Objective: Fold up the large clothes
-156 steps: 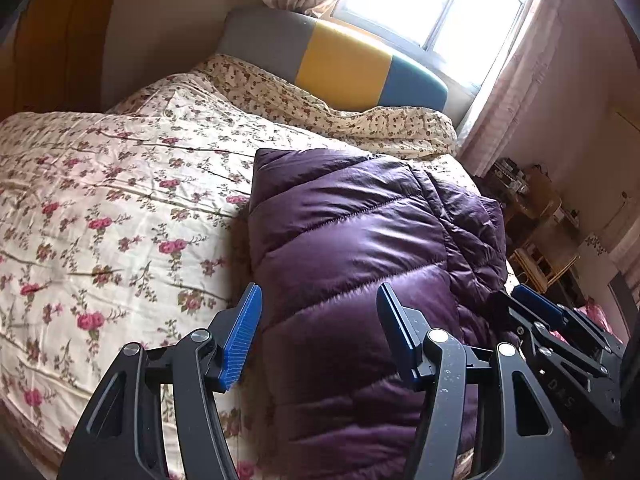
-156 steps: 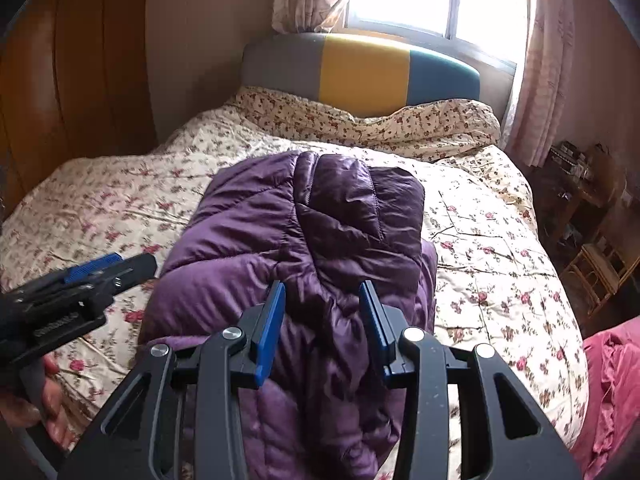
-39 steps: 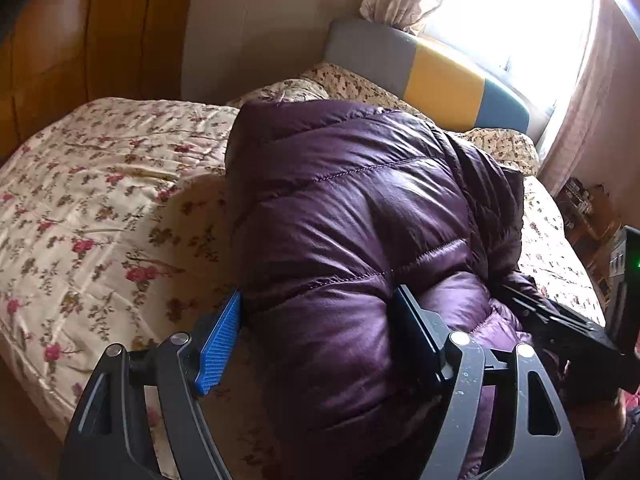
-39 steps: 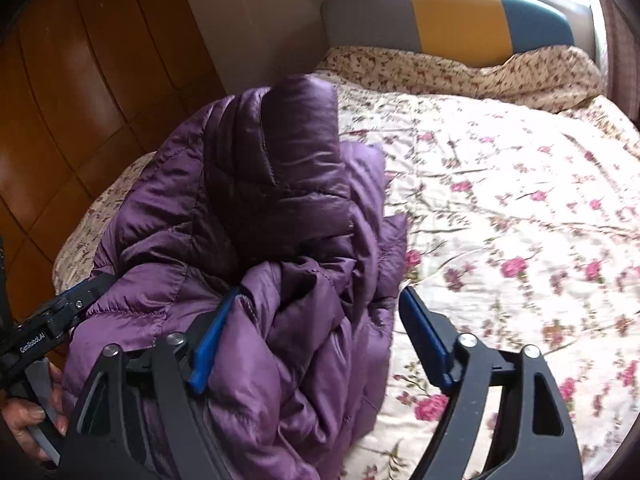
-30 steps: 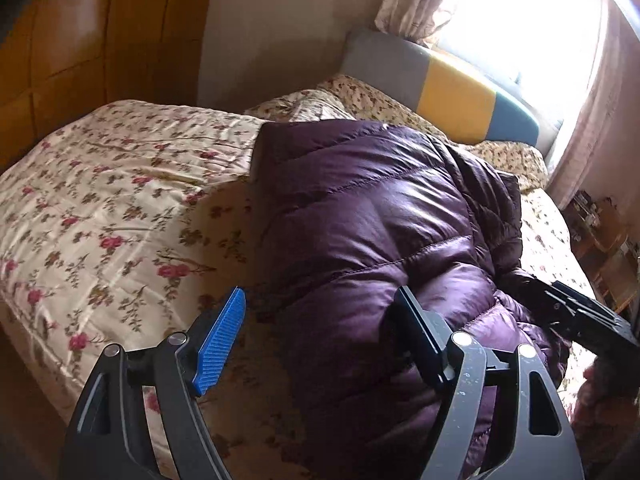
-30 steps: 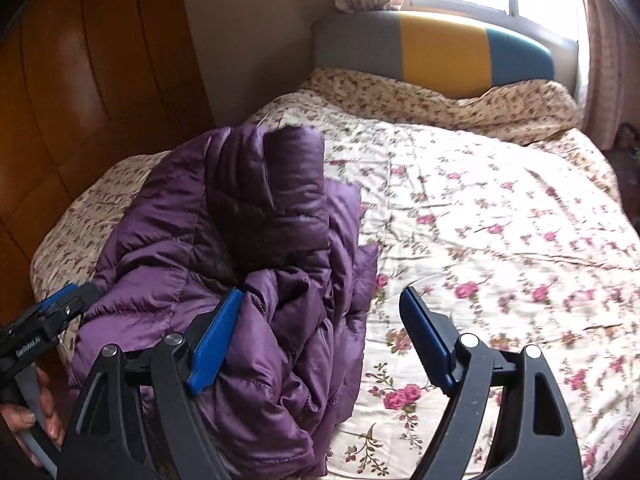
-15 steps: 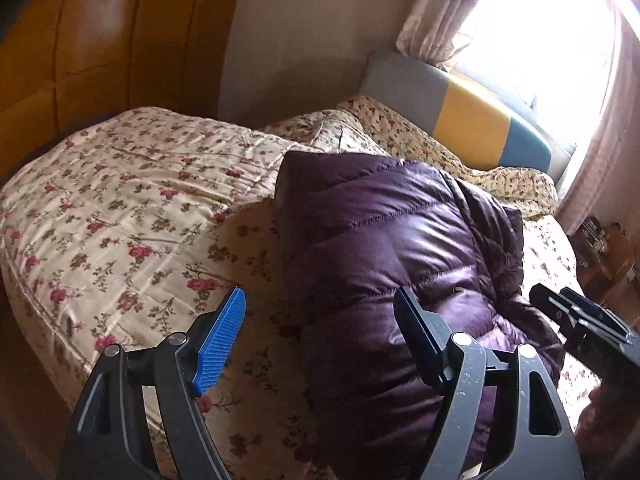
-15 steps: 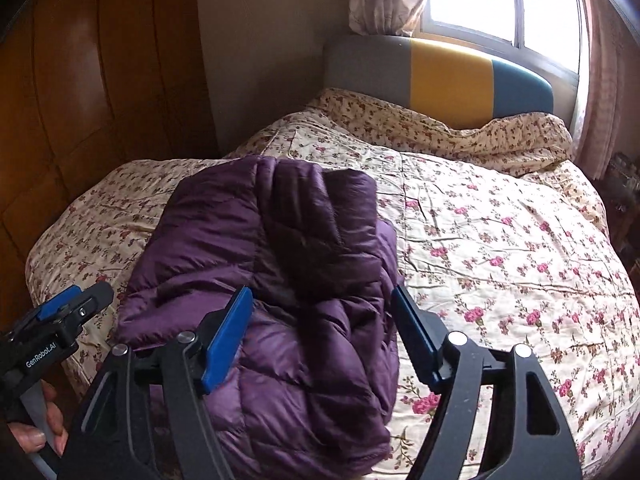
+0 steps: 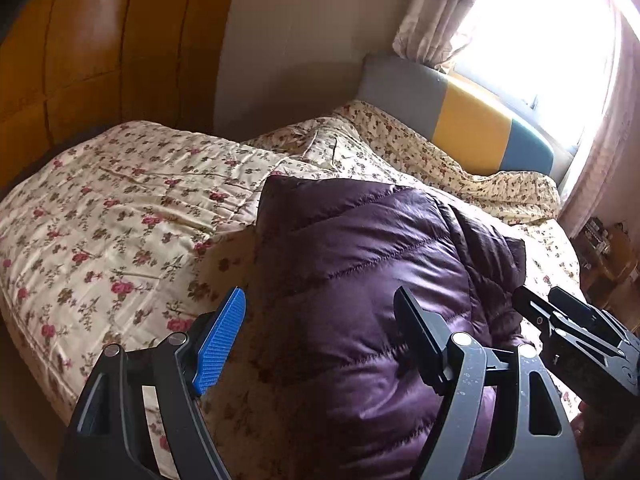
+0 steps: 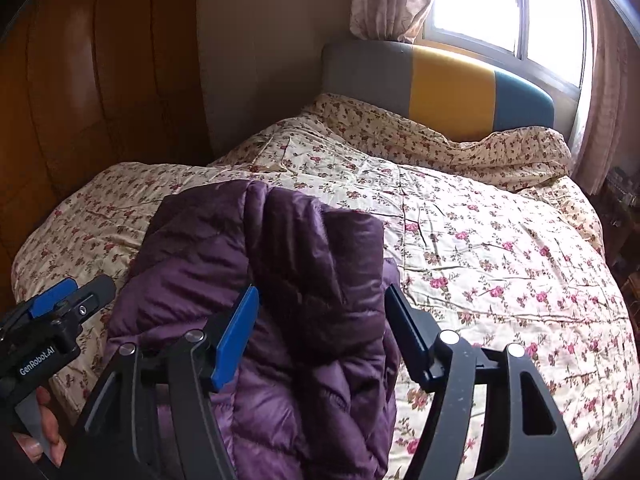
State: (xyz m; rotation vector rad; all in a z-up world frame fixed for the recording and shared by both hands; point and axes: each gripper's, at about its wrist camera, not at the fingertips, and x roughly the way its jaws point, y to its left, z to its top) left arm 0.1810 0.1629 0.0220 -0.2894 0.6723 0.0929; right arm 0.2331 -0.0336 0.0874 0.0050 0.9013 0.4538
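- Left wrist view: purple puffer jacket lay as a compact bundle on the floral quilt, near the foot edge of the bed, top face fairly smooth, far edge squared. Left gripper hovered over its near-left part, jaws spread wide, nothing between them. Right gripper showed at the frame's right edge, beside the bundle; its jaw state could not be told from here.
- Right wrist view: jacket appeared doubled over, with a sleeve or side panel folded on top and looser, crumpled layers at the near end. Right gripper sat above it, jaws wide, gripping nothing. Left gripper was off to the left, clear of the fabric.
- Judgement: main folds looked done and released; what seemed left was tidying the bunched near end.
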